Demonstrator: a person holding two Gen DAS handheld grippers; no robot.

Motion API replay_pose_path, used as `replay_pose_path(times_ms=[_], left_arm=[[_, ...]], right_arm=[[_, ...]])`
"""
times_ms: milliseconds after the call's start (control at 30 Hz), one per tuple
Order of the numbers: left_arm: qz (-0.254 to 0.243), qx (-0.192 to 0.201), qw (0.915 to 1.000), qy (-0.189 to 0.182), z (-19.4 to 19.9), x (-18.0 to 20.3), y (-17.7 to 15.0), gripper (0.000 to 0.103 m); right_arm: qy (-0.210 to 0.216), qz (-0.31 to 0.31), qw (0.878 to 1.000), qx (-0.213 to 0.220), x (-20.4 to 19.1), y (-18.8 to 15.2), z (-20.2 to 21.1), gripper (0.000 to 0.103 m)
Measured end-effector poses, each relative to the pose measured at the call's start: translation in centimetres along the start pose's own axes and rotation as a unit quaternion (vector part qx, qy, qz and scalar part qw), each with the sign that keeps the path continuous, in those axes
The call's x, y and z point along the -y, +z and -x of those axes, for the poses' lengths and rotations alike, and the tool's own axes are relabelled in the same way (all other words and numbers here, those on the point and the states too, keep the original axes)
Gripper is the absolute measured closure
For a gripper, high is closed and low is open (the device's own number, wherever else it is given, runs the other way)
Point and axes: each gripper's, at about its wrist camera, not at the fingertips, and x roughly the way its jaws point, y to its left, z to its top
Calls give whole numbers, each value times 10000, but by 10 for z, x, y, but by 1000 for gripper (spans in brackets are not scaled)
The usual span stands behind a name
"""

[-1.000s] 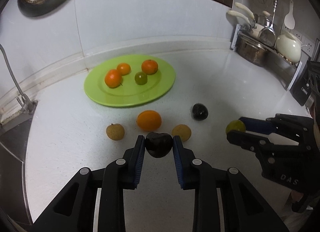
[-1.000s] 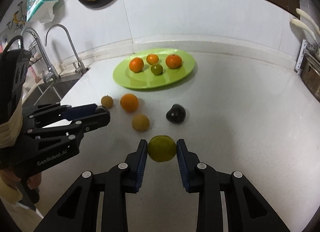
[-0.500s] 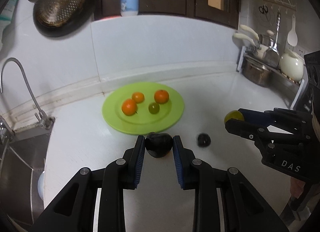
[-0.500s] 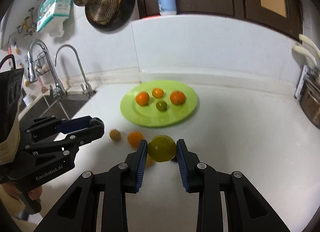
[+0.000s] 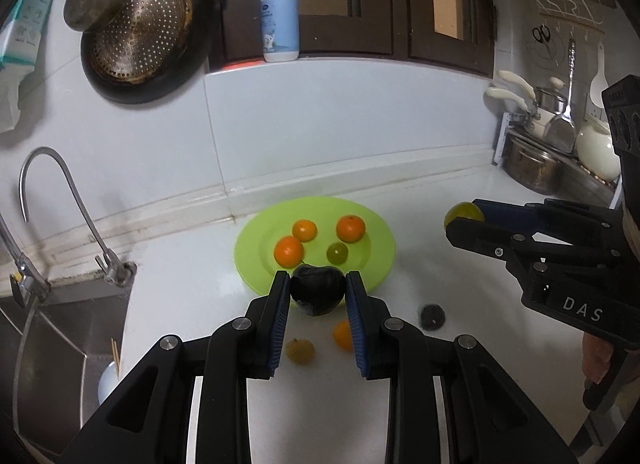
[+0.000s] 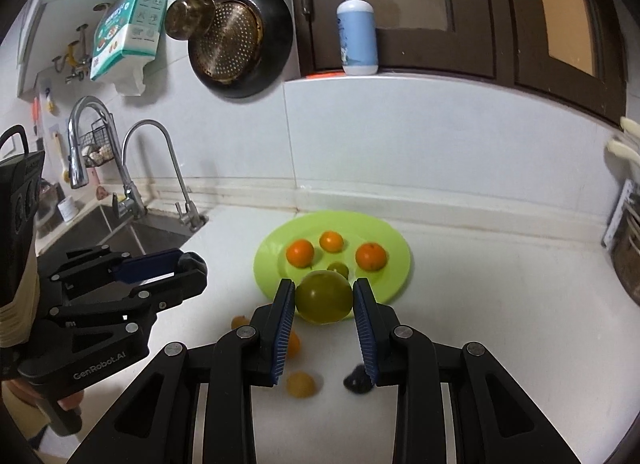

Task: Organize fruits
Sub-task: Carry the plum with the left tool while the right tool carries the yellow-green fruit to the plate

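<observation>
Left wrist view: left gripper (image 5: 318,296) is clamping a dark fruit (image 5: 317,290) between its blue pads, jaws closed down on it, fruit hanging clear above the counter (image 5: 440,276). Just beyond and below the jaws, three loose fruits are lying on the white surface: a yellow-brown fruit (image 5: 299,350) at 7 o'clock of the held one, an orange (image 5: 343,334) at 5 o'clock, half hidden behind the right pad, and a second dark fruit (image 5: 432,316) at 4 o'clock. Farther out at 12 o'clock the green plate (image 5: 372,264) is sitting near the wall, carrying three oranges and one small green fruit (image 5: 337,252). Right gripper (image 5: 464,220) is coming in from 3 o'clock, pinching a yellow-green fruit (image 5: 464,211) at its tips.

Right wrist view: right gripper (image 6: 324,302) is gripping the yellow-green fruit (image 6: 324,296) squarely between both pads, lifted off the counter (image 6: 500,284). Below it the yellow-brown fruit (image 6: 301,384) is showing at 7 o'clock and the dark one (image 6: 356,376) at 5 o'clock, partly behind the right pad. Plate (image 6: 268,264) is lying beyond at 12 o'clock, the held fruit overlapping its near rim. Left gripper (image 6: 194,270) is reaching in from 9 o'clock; its load is hidden from this side. Sink (image 6: 120,232) and taps are sitting far at 10 o'clock.
</observation>
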Motion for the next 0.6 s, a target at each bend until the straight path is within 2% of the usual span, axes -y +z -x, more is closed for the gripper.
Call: replay_pose_path(times_ms=[267, 600], left_arm=[[54, 27, 10000, -19, -22, -9, 17, 75], [33, -6, 10000, 1, -64, -25, 39, 75]], right_arm=[[24, 136, 9999, 71, 4, 19, -16, 72], [53, 161, 9998, -53, 17, 39, -60, 72]])
